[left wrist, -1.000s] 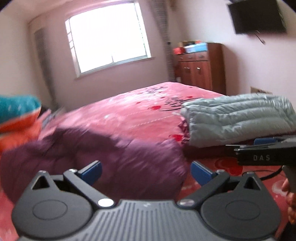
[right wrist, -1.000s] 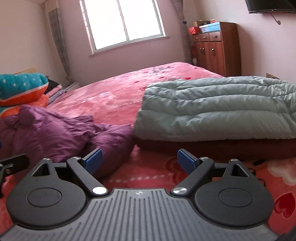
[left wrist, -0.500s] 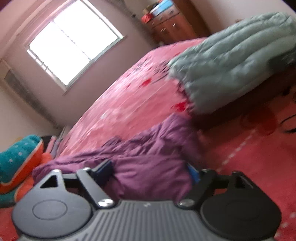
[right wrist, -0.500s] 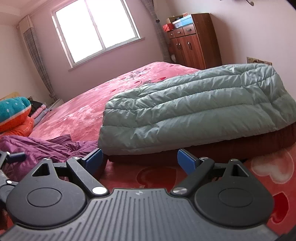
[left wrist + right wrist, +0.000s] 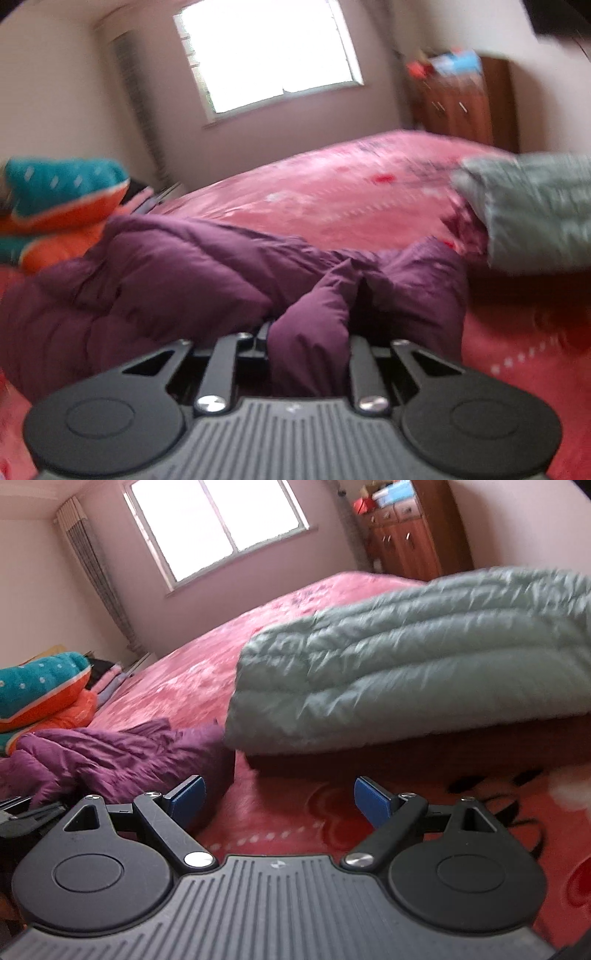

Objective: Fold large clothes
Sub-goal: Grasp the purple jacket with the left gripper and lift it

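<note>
A crumpled purple padded jacket (image 5: 166, 280) lies on the pink bed. My left gripper (image 5: 308, 343) is shut on a fold of it, and the fabric bulges up between the jaws and hides the pads. In the right wrist view the jacket (image 5: 122, 757) lies at the left. My right gripper (image 5: 279, 799) is open and empty, low over the bedspread just right of the jacket's edge. A folded pale green padded coat (image 5: 406, 657) lies on a dark folded garment (image 5: 443, 746) straight ahead of it.
The pink bedspread (image 5: 332, 184) stretches back to a window wall. A teal and orange pillow stack (image 5: 55, 199) sits at the left, and it also shows in the right wrist view (image 5: 40, 690). A wooden cabinet (image 5: 406, 542) stands at the back right.
My left gripper has closed on a fold of the purple jacket; it was open before. My right gripper has moved slightly and stays open.
</note>
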`<state>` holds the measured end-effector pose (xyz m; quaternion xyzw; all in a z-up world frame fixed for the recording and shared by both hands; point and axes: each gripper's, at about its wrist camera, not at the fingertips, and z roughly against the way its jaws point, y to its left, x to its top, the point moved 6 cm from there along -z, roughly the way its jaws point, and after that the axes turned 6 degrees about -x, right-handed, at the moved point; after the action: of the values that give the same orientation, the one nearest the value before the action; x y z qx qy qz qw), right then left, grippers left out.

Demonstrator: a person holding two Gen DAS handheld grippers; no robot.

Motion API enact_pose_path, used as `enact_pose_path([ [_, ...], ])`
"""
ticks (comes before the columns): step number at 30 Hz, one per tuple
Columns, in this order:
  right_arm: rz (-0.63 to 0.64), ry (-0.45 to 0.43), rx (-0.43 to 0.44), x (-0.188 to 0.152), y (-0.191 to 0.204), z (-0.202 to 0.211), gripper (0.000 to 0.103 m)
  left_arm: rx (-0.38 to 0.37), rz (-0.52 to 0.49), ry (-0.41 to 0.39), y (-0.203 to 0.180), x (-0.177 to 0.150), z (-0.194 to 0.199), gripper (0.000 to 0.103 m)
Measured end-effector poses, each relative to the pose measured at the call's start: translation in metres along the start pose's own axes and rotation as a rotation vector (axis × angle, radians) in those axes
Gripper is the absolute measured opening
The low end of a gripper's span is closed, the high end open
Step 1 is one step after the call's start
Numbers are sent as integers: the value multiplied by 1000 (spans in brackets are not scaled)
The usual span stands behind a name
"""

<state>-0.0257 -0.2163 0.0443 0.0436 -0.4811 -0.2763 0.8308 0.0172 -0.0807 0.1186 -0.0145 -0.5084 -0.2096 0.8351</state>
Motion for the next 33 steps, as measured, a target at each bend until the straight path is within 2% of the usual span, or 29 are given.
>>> enact_pose_path([
  [3,-10,54,53,-10,14,-14,103,-1,120,-44,28,-4,10,14],
  [8,90,88,49,-28,43,-26,103,20,344,-100,97,-8,23,14],
  [14,181,96,69,-38,74,-32,103,103,547,-142,179,-26,30,14],
  [19,220,114,90,-42,107,-42,103,207,715,-155,243,-53,37,15],
  [23,273,129,120,-50,142,-53,103,352,813,-150,288,-84,48,18],
  [28,305,173,182,-61,197,-89,103,504,881,-100,327,-123,48,22],
  [33,313,214,279,-64,254,-122,103,592,942,-80,352,-150,55,22],
])
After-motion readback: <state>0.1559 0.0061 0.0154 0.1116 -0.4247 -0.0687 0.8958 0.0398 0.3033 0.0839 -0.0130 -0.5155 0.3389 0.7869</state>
